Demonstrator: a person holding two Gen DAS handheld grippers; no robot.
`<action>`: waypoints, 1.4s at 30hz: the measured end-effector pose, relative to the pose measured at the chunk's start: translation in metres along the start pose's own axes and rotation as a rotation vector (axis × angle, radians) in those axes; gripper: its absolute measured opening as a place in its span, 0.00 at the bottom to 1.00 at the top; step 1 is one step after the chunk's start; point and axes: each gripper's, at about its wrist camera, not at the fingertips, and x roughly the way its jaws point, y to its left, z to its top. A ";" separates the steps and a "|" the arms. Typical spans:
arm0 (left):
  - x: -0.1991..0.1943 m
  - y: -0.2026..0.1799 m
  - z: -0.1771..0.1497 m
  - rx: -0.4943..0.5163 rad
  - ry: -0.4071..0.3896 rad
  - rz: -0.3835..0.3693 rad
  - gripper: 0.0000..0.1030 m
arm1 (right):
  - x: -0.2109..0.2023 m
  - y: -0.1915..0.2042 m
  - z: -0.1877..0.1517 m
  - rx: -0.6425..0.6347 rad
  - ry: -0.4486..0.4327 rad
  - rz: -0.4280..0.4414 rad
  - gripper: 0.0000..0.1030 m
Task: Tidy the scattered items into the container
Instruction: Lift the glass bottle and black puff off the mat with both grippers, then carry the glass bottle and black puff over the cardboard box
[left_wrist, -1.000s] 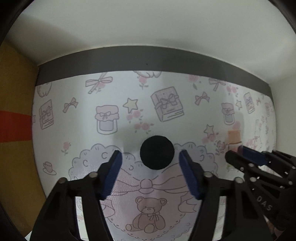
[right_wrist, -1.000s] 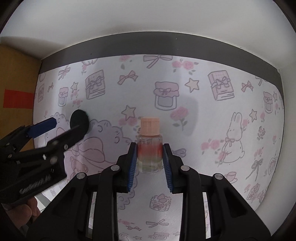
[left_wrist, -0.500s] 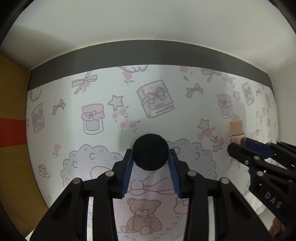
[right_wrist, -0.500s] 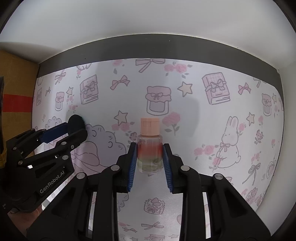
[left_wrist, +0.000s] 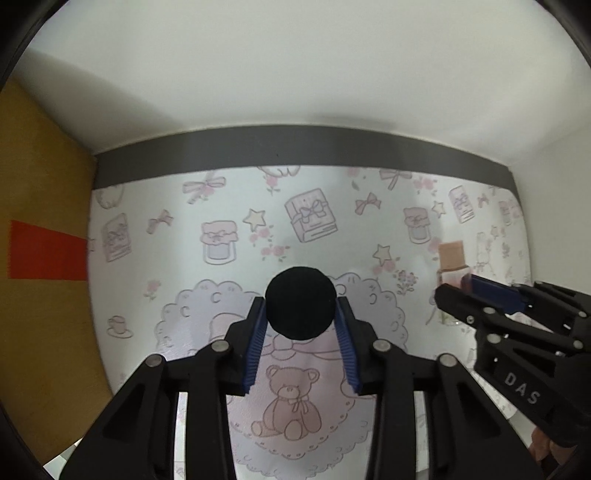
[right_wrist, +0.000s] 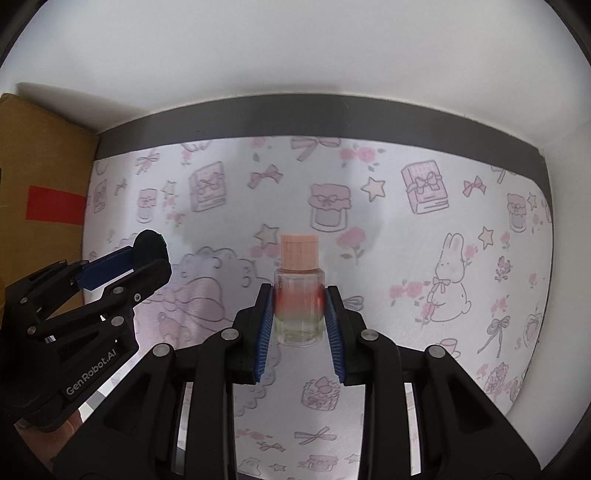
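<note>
Left gripper (left_wrist: 300, 325) clamps the black round puff (left_wrist: 300, 302) and right gripper (right_wrist: 299, 314) clamps the upright bottle (right_wrist: 299, 295), both items lying dead centre between closed fingers; no container is in view.

Both views evenly lit, soft and diffuse, slightly dim. Faint grey shadows on the mat (right_wrist: 406, 258) near the bench's far edge; a broad one crosses the wall (left_wrist: 295, 74). No glare. Strong fisheye bending and black vignette at corners. Focus slightly soft throughout.

White wall (left_wrist: 295, 74), patterned pink table mat (right_wrist: 424, 258)
</note>
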 end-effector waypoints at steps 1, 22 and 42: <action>-0.004 -0.002 0.000 -0.002 -0.007 -0.001 0.36 | -0.004 0.003 -0.001 -0.004 -0.007 0.000 0.28; -0.142 0.024 -0.023 -0.032 -0.246 0.012 0.36 | -0.110 0.107 -0.013 -0.088 -0.208 0.010 0.28; -0.242 0.077 -0.056 -0.061 -0.435 0.046 0.36 | -0.195 0.200 -0.017 -0.191 -0.380 0.008 0.28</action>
